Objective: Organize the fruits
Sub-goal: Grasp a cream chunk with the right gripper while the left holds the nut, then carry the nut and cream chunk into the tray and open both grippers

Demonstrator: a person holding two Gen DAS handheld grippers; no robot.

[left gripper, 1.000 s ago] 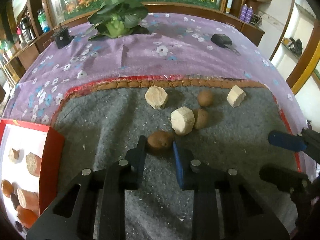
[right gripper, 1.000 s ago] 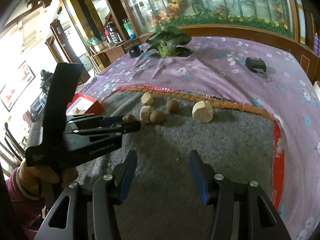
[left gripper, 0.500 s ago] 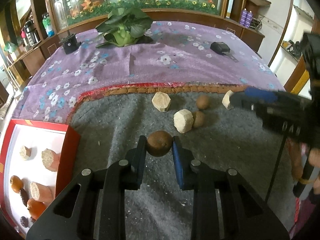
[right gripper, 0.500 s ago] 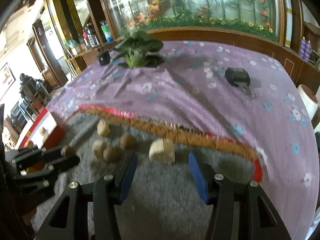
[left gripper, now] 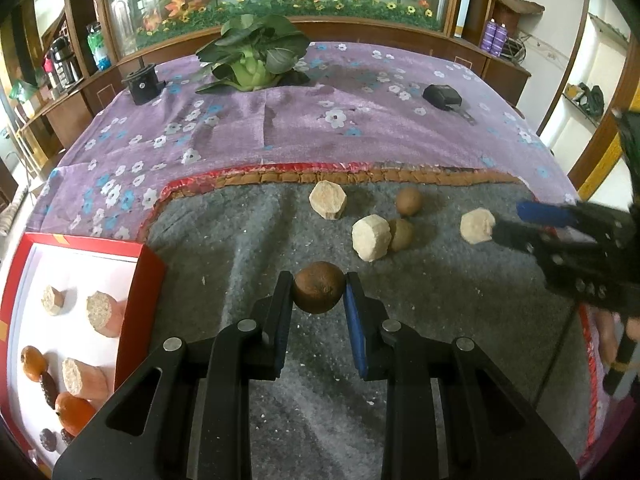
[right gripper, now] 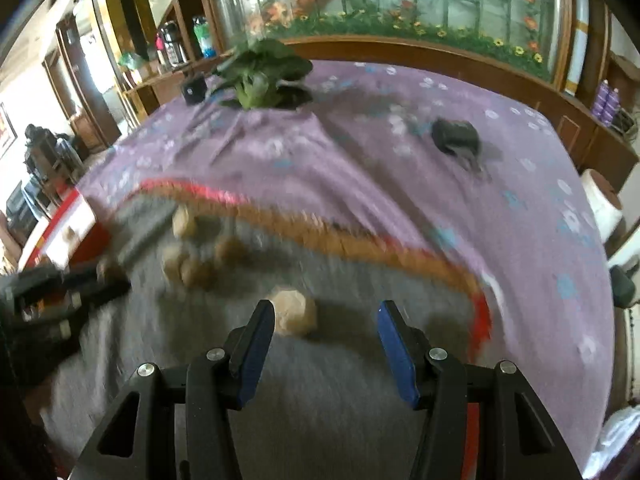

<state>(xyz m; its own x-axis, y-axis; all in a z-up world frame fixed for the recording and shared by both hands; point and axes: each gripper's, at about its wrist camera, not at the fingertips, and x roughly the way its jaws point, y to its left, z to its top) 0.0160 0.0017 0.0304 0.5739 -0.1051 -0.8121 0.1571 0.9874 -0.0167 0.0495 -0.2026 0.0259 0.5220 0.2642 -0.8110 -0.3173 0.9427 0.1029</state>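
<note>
A: So, where are we standing?
B: I'm heading for the red tray (left gripper: pixel 140 276), left hand-held gripper (left gripper: pixel 319 294) clenching the brown fruit (left gripper: pixel 318 293) above the grey mat (left gripper: pixel 240 248).
A: Right hand-held gripper (right gripper: pixel 326 320)?
B: Released, lining up on the pale chunk (right gripper: pixel 294 312); closing comes next.

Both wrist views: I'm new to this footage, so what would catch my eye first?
The left gripper pinches a round brown fruit above the grey felt mat. The right gripper, jaws apart, reaches toward a pale cut chunk. At the far left, a red-rimmed tray holds sorted pieces.
</note>
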